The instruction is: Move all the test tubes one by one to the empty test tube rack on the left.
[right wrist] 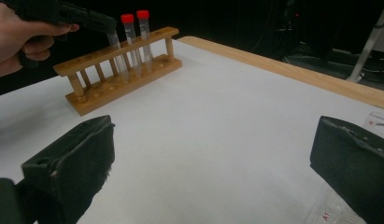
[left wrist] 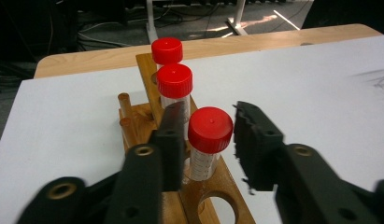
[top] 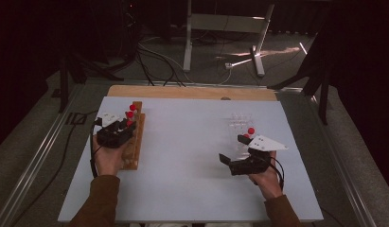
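A wooden tube rack (top: pixel 134 146) stands on the left of the white table (top: pixel 182 156) and holds three red-capped clear tubes. The nearest tube (left wrist: pixel 210 129) stands in its hole between the jaws of my left gripper (left wrist: pixel 210 112), with a thin gap on each side of the cap, so the gripper is open. Two more tubes (left wrist: pixel 174 80) stand behind it. From the right gripper view, the left gripper (right wrist: pixel 103 23) hovers at the rack's (right wrist: pixel 119 51) top rail. My right gripper (top: pixel 233 148) rests at the table's right, jaws wide open and holding nothing.
A clear plastic rack (top: pixel 237 124) with a red-capped tube (top: pixel 251 131) stands just beyond the right gripper. The table's wooden far edge (top: pixel 192 92) borders a dark floor with cables and a metal stand (top: pixel 220 28).
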`<move>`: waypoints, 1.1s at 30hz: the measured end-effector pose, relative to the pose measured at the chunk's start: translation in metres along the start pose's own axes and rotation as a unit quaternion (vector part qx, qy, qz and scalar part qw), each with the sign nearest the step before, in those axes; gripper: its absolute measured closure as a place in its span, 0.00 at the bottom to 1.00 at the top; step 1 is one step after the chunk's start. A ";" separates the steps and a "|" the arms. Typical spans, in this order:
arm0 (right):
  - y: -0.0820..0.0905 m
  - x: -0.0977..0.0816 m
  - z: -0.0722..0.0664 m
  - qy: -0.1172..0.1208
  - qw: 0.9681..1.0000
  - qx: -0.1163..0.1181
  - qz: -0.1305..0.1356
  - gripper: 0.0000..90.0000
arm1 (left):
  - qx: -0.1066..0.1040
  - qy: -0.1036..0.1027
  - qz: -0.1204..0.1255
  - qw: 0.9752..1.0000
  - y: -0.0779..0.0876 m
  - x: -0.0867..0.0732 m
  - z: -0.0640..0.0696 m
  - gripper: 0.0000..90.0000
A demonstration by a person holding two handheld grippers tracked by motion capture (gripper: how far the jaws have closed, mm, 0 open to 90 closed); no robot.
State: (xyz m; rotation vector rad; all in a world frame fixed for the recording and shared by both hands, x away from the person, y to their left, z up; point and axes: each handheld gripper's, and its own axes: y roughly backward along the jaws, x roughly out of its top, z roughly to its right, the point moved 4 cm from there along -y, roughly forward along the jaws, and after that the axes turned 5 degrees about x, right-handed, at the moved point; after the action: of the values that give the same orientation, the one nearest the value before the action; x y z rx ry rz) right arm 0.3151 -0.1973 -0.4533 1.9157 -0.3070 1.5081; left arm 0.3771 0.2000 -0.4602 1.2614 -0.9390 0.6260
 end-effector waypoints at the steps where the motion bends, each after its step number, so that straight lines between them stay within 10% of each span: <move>1: 0.000 0.000 0.000 0.000 1.000 0.000 0.000 0.00 | -0.003 0.003 0.002 1.000 0.000 0.000 0.000 0.66; 33: 0.012 0.007 0.008 -0.008 0.999 -0.029 0.030 0.00 | -0.063 0.052 0.089 0.993 0.037 -0.008 0.014 0.02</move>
State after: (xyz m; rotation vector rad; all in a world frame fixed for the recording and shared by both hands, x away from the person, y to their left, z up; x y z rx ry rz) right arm 0.3169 -0.2100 -0.4431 1.8888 -0.4135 1.5063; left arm 0.3392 0.1954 -0.4480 1.0300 -0.9953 0.7537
